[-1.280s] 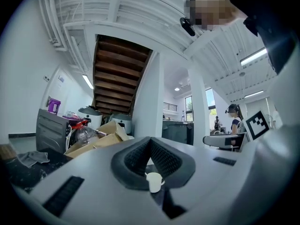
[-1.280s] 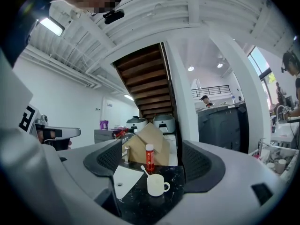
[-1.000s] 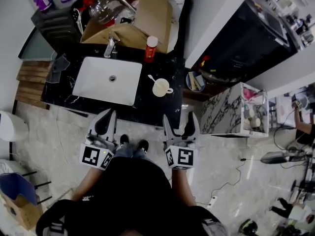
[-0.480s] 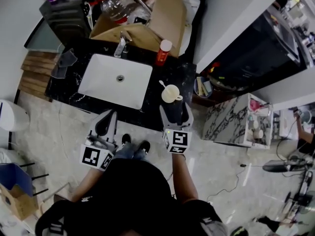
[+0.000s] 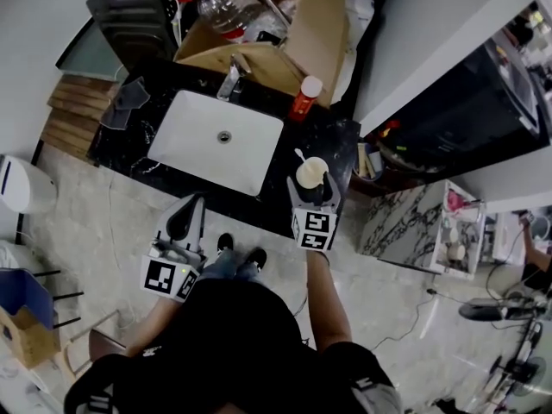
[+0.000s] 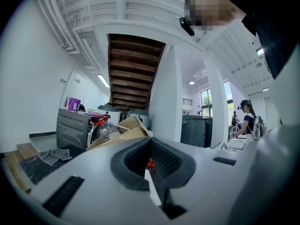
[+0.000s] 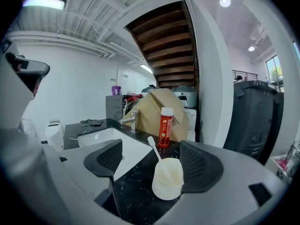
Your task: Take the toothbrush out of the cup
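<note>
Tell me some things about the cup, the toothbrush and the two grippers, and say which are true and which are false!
1. The toothbrush is in the cup. True.
2. The right gripper is shut on the toothbrush. False: its jaws are apart with the cup between them, and it grips nothing.
3. A red bottle with a white cap stands on the counter beyond the cup. True.
4. The cup sits inside the sink. False: it stands on the black counter beside the sink.
5. The left gripper is wide open. False: its jaws are together.
</note>
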`<state>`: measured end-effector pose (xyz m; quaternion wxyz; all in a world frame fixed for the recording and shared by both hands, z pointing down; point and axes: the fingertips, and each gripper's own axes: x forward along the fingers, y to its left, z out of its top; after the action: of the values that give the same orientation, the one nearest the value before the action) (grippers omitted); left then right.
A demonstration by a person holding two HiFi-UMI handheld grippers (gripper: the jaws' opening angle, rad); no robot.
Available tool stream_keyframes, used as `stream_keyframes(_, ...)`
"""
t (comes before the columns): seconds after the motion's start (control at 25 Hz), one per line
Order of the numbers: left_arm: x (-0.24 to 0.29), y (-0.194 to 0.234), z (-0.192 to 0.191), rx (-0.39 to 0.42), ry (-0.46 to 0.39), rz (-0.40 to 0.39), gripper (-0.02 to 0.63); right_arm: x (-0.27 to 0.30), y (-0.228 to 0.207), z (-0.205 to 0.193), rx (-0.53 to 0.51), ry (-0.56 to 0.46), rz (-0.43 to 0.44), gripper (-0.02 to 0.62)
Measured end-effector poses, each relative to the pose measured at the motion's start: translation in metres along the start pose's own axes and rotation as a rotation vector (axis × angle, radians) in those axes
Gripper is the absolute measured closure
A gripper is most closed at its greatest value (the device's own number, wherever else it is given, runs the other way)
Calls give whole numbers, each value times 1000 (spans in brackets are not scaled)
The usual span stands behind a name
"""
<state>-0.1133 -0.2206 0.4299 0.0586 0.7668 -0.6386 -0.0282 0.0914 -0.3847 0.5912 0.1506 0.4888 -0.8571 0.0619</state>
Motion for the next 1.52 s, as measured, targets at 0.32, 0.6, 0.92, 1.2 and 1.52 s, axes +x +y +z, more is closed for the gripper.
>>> stream_keyframes(0.32, -1, 11, -6, -12, 16, 34, 602, 44, 4, -25, -59, 90, 32, 217)
stream_keyframes(0.6, 6, 11, -7, -10, 25, 31, 601, 68, -4, -33, -119, 168, 25, 315)
stream_keyframes(0.92, 11, 14, -7, -15, 26, 27, 602, 79, -6, -47, -201, 275, 7, 426)
stream_keyframes(1.2, 12, 18, -8, -25, 29, 28, 601, 83, -7, -48, -260, 310, 0, 517)
stream_keyframes(1.52, 11, 20, -7, -29, 29, 26, 602, 82, -14, -42, -297, 295, -27, 558)
